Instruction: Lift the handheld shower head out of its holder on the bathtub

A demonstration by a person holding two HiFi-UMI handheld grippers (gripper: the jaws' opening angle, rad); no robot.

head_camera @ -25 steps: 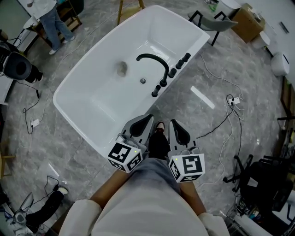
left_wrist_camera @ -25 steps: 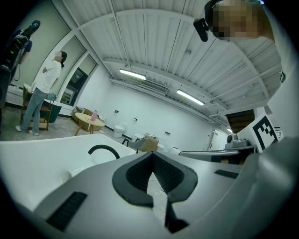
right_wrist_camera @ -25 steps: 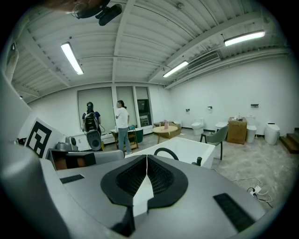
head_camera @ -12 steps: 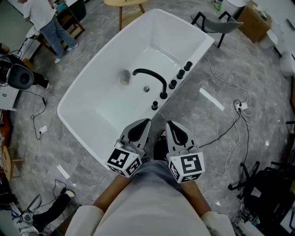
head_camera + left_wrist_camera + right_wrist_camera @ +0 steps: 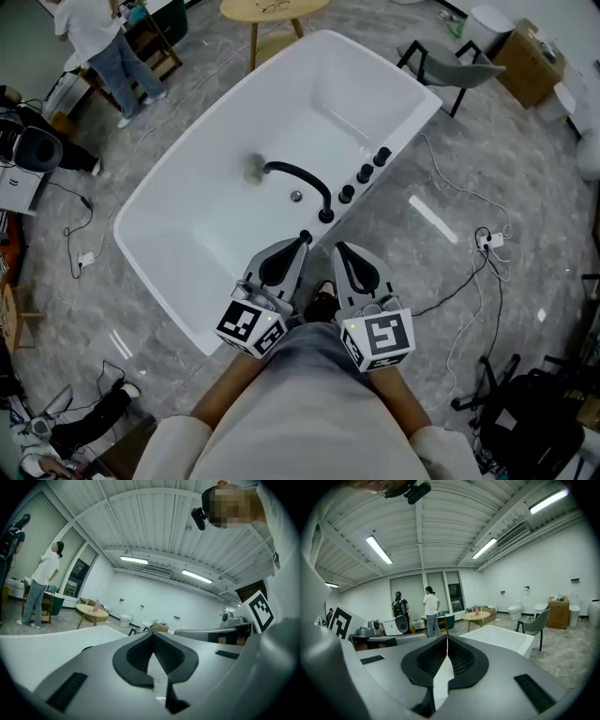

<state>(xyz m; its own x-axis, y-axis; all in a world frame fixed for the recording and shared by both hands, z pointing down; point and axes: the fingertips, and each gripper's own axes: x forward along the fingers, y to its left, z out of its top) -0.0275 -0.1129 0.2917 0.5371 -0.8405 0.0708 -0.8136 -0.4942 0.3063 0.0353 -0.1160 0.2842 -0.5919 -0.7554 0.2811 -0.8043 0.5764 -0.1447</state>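
The shower head looks to be the nearest black peg (image 5: 306,236) in the row of fittings (image 5: 346,195) on the bathtub (image 5: 216,220) rim, still seated, now just ahead of your left gripper (image 5: 298,244). You've closed in this last second. Both it and the right gripper (image 5: 339,249) are pressed together, empty, so open up before reaching.

Grey marble floor (image 5: 525,187), round wooden table (image 5: 272,7), grey chair (image 5: 464,70).
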